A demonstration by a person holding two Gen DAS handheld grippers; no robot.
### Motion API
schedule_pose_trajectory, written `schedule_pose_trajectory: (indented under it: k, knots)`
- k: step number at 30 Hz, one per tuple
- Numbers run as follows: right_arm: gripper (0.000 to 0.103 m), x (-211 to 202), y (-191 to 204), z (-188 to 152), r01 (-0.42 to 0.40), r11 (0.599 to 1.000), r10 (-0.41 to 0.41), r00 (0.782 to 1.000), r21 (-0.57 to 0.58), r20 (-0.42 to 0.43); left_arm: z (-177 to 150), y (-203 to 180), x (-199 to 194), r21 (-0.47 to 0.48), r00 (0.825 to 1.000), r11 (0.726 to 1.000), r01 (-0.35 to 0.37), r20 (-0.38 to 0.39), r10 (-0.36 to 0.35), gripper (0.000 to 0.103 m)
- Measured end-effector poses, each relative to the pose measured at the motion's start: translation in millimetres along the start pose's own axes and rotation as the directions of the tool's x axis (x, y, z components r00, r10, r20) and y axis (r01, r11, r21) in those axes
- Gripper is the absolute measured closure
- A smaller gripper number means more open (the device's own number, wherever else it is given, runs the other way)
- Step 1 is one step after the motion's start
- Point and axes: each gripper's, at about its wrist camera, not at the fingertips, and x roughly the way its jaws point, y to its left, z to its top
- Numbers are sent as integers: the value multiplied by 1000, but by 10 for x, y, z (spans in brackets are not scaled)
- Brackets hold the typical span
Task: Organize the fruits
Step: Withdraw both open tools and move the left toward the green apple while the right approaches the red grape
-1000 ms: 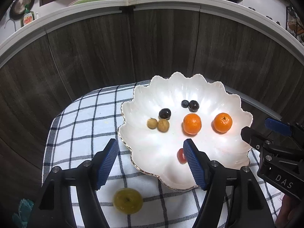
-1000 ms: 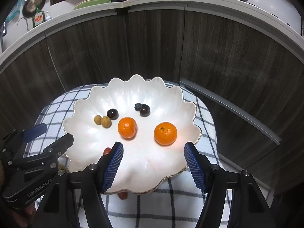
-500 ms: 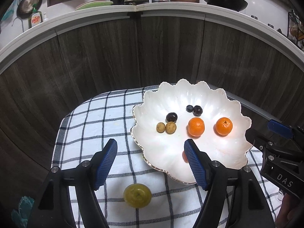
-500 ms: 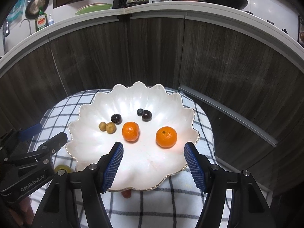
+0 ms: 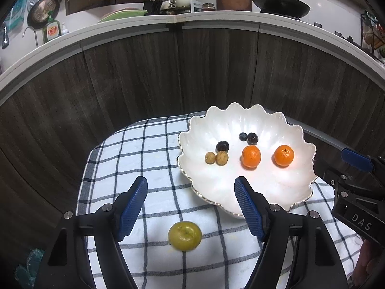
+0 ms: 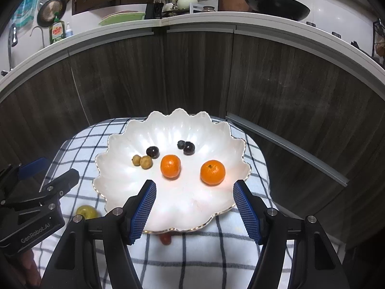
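Observation:
A white scalloped bowl sits on a checked cloth. It holds two oranges, two tan longans, a dark plum and two dark berries. A yellow-green fruit lies on the cloth in front of the bowl. A small red fruit lies at the bowl's near rim. My left gripper is open above the green fruit. My right gripper is open over the bowl's near side.
Dark wood cabinet fronts rise right behind the cloth. A white counter above them carries a wok, a teapot, knives and a dish soap bottle. A grey metal rail runs to the right of the bowl.
Both grippers have pulled back and up from the bowl. The green fruit now lies between the left fingers' line. The red fruit has gone behind the left gripper's right finger.

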Motion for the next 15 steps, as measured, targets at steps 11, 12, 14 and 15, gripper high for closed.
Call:
schedule_pose_trajectory:
  k: [11, 12, 14, 15]
  knots:
    - [35, -102, 76, -166, -2, 1000, 2, 1000, -2, 21, -193, 56, -67, -13, 1000, 1000, -7, 1, 7, 29]
    - [35, -106, 86, -186, -3, 1000, 3, 1000, -4, 21, -213, 64, -71, -15, 1000, 1000, -6, 0, 6, 29]
    - [35, -113, 102, -217, -4, 1000, 4, 1000, -3, 21, -262, 78, -75, -18, 1000, 1000, -5, -2, 5, 29]
    - [35, -114, 112, -238, -6, 1000, 6, 1000, -3, 22, -289, 83, -74, -17, 1000, 1000, -6, -4, 6, 29]
